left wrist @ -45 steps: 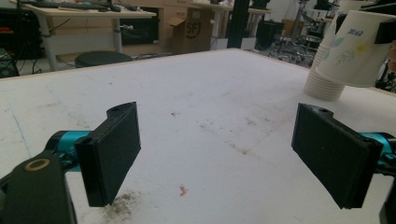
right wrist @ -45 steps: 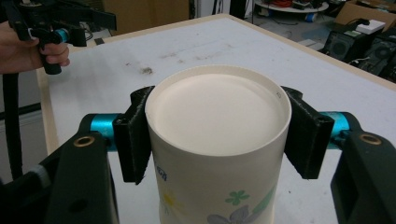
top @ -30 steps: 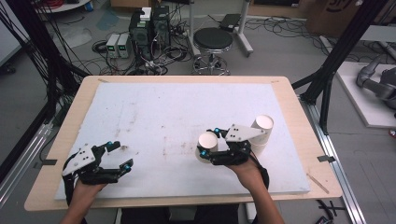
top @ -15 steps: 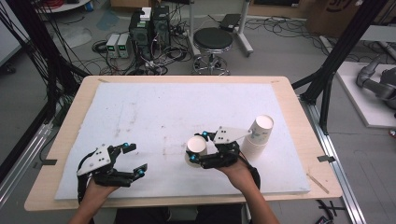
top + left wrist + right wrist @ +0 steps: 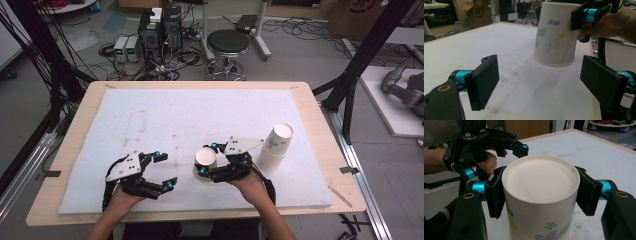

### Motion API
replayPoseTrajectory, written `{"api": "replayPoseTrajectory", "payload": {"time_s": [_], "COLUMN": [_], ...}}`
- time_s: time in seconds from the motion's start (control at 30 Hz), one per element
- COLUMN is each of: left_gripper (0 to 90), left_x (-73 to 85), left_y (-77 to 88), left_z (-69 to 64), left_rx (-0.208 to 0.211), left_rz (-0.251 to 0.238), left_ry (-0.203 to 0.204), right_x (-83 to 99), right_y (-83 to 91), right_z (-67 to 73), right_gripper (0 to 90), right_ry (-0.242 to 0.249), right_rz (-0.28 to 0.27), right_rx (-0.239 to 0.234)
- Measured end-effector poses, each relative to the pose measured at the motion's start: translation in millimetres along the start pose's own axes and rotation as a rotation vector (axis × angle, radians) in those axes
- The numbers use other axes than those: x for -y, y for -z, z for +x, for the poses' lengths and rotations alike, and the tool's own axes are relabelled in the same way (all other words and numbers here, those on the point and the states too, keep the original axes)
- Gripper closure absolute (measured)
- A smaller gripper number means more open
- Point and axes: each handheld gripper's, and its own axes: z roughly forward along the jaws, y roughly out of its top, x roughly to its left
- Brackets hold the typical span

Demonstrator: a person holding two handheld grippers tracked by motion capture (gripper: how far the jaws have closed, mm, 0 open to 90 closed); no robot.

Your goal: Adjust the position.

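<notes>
A white paper cup with a flower print sits between the jaws of my right gripper, which is shut on its sides. In the right gripper view the cup shows a flat closed end on top, with a black pad pressed against each side. In the left gripper view the cup hangs a little above the white table top, mouth down. My left gripper stands open just left of the cup, its jaws wide apart and empty.
A stack of the same paper cups stands on the white mat right of my right hand. The wooden table edge runs along the front. A stool and electronics sit on the floor beyond the table.
My right gripper has carried the cup to the left, away from the stack. My left gripper has moved right, toward the cup, and stays open.
</notes>
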Motion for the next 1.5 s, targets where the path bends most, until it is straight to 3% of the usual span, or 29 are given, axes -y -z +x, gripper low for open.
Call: {"api": "replayPoseTrajectory", "payload": {"time_s": [0.13,0.43,0.67,1.13,1.5], "left_gripper": [15.6,15.5,15.5,15.8,23.0], "left_x": [-1.0,1.4,4.7,4.6,3.6], "left_y": [-14.9,-36.0,-40.4,-46.1,-46.6], "left_z": [-3.9,-10.7,-12.3,-14.5,-15.8], "left_rx": [0.050,0.080,0.100,0.101,0.124], "left_rz": [-0.002,0.029,0.036,0.026,0.018], "left_ry": [-0.010,-0.031,-0.028,-0.023,-0.027], "right_x": [-0.4,-1.3,-0.3,-1.2,-1.2], "right_y": [-1.6,-6.7,-10.1,-16.3,-17.8], "right_z": [2.1,6.7,10.1,13.5,14.2], "right_gripper": [34.6,34.6,34.6,34.6,34.6], "right_ry": [0.005,0.006,0.000,-0.011,-0.030], "right_rz": [0.006,0.012,0.006,-0.004,-0.025], "right_rx": [-0.005,-0.027,-0.048,-0.084,-0.111]}}
